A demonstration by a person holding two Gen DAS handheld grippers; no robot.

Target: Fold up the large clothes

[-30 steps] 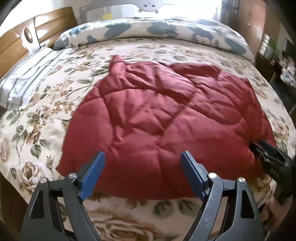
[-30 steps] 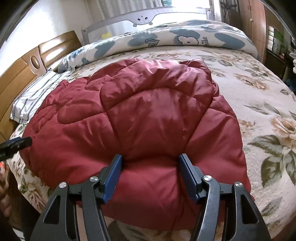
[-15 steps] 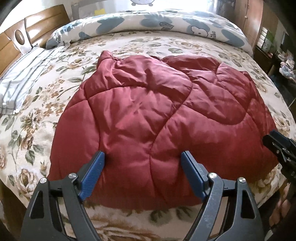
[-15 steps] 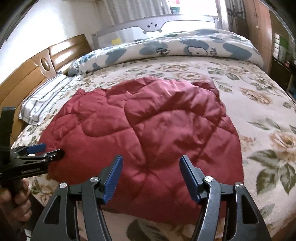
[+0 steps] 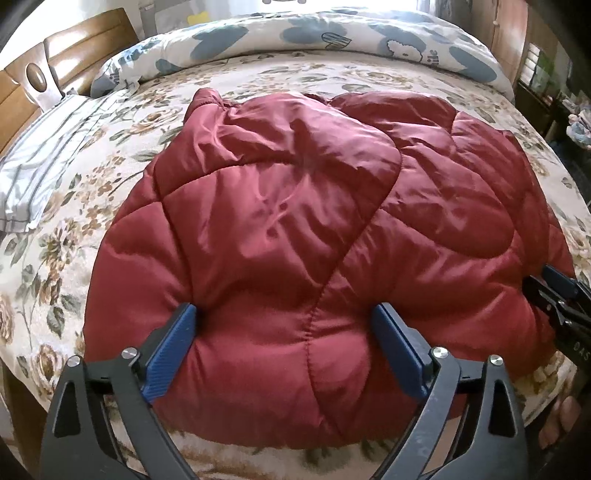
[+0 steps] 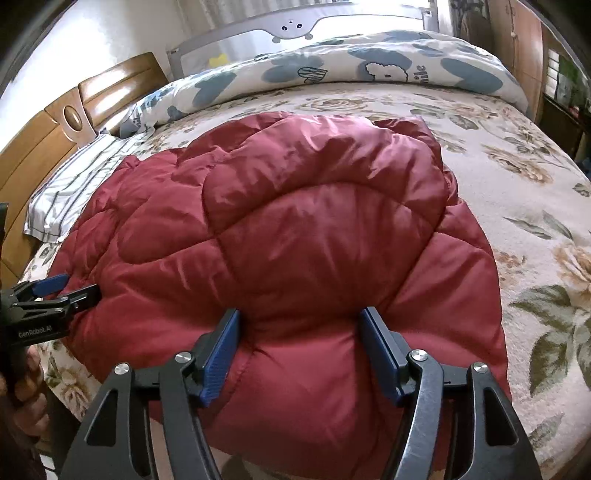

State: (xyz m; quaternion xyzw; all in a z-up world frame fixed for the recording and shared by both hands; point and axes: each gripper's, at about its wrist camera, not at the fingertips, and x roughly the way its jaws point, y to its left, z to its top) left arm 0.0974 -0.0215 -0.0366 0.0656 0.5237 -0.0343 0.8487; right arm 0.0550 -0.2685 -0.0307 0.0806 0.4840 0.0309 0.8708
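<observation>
Padding bulges between the blue pads of the left hand-held gripper (image 5: 284, 339), whose jaws have just been opening and now stand wide, pressed into the near hem of the red quilted coat (image 5: 303, 229) without clamping it; the right hand-held gripper (image 6: 299, 343) pinches a thick roll of the same hem. Slick, puffy fabric could squirt out of either hold if lifted unevenly, spoiling the fold. Beyond both grippers, the coat lies on the bed (image 5: 92, 192), long axis seemingly running away toward the far duvet (image 5: 332, 33).

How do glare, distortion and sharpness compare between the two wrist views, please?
Left wrist view: window glare whitens the top edge, the bed bulges barrel-like, the jacket is sharp. Right wrist view: same fisheye curve, sheen on the jacket, dark corners.
</observation>
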